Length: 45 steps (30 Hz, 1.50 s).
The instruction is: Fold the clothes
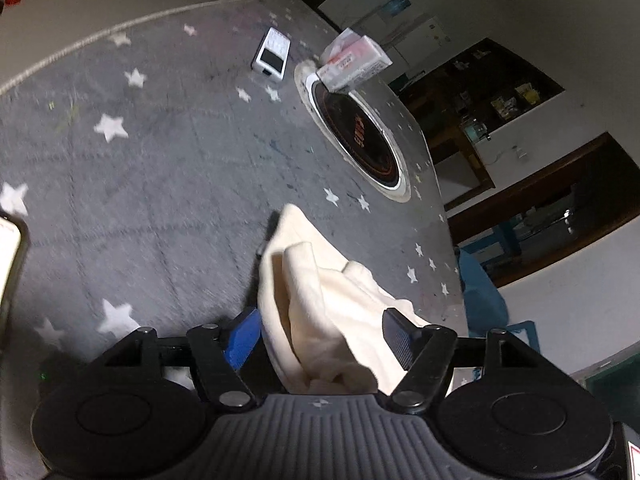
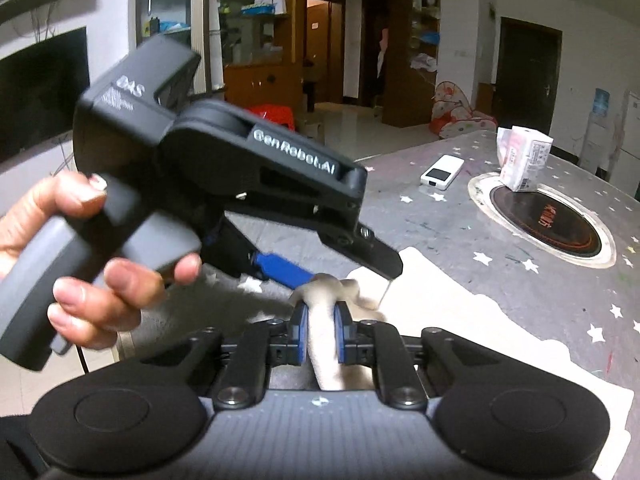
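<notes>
A cream garment [image 1: 320, 304] lies bunched on the grey star-patterned tablecloth [image 1: 160, 168]. My left gripper [image 1: 320, 332] is open, with a fold of the cloth lying between its wide-apart fingers. In the right wrist view the left gripper [image 2: 352, 268] is held in a hand at the left, its fingers over the garment [image 2: 460, 320]. My right gripper [image 2: 321, 320] is shut on a bunched fold of the cream garment.
A round black induction cooker [image 1: 356, 136] is set into the table, with a pink tissue pack [image 1: 352, 60] on its rim. A white remote [image 1: 272, 56] lies beyond it. The table edge [image 1: 452, 240] runs along the right. A phone [image 1: 10, 256] sits at the far left.
</notes>
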### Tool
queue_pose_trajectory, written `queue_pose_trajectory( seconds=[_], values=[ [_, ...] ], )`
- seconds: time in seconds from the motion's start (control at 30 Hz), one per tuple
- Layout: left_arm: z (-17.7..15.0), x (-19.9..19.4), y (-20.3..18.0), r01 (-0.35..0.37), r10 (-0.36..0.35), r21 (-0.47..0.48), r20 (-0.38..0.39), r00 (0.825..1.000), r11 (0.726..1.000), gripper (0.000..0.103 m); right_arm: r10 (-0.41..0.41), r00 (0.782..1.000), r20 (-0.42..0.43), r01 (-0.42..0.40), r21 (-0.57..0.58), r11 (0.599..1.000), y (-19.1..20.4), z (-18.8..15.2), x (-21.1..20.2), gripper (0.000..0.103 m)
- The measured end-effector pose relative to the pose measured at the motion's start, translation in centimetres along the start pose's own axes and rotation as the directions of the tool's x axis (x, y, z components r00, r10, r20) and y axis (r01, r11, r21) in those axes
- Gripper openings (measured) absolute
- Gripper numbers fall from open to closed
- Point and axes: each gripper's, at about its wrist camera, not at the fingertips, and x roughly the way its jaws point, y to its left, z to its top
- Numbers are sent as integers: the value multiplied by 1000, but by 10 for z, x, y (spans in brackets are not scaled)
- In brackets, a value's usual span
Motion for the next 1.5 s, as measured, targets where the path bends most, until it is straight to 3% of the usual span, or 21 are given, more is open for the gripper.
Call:
queue_pose_trajectory(
  seconds=[0.43,0.5,0.57,0.67,0.7,0.8,1.0,1.2,1.33,1.5],
  values=[
    [2,20,2,6,-9,-47,-51,999,999,67,11,999,30,-12,12,1000,-2,0,-5,12],
    [2,23,3,14,-17,-48,-57,998,999,59,16,999,33,-16,14,1000,-2,0,-6,12],
    [2,28,4,27,-31,-52,-71,997,998,58,22,999,32,-22,12,1000,-2,-1,-5,12],
    [1,35,5,28,-33,-45,-93,995,999,45,26,999,30,-26,10,1000,-1,-2,-3,12],
    [1,38,5,25,-28,-34,-98,995,999,36,26,999,30,-27,11,1000,0,-2,-2,12],
    [2,39,4,19,-20,-11,-102,995,1000,26,31,999,23,-31,18,999,-3,-3,-1,13],
    [2,39,0,-7,11,39,-97,995,999,24,18,1000,26,-20,77,997,-21,-12,-16,21],
    [0,40,-7,-32,41,98,-86,995,995,22,-145,989,-15,144,241,960,-76,-39,-42,22],
    [-1,40,-12,-48,60,134,-89,994,990,23,-255,965,-60,260,338,904,-113,-58,-59,24],
    [0,44,-15,-59,76,160,-99,992,985,25,-325,941,-100,335,427,840,-150,-79,-65,29]
  ],
)
